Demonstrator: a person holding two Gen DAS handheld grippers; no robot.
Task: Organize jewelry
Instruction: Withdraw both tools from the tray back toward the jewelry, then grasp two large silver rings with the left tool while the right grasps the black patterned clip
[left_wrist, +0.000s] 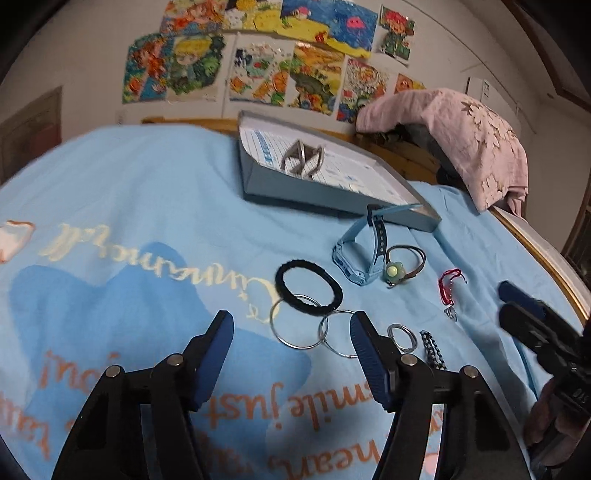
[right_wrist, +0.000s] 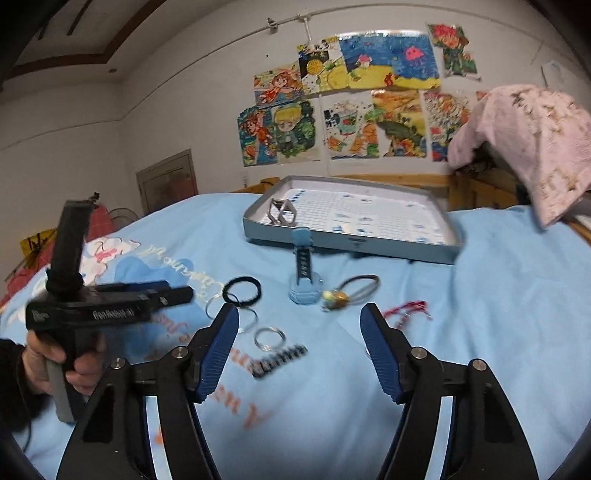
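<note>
Left gripper (left_wrist: 291, 332) and right gripper (right_wrist: 299, 325), both spread wide, empty. Jewelry scattered at 12 o'clock: black hair tie (left_wrist: 308, 288), watch (left_wrist: 360, 258). Only right view shows left hand (right_wrist: 62, 365).

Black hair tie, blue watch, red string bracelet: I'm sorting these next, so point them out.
black hair tie (left_wrist: 334, 293): left wrist view, right side of band.
blue watch (left_wrist: 347, 266): left wrist view, face.
red string bracelet (left_wrist: 443, 290): left wrist view, left cord.

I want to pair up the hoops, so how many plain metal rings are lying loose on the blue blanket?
3: a large ring overlapping the black hair tie, a second large ring beside it, and a small ring nearer the black chain. None looks hidden.
</note>
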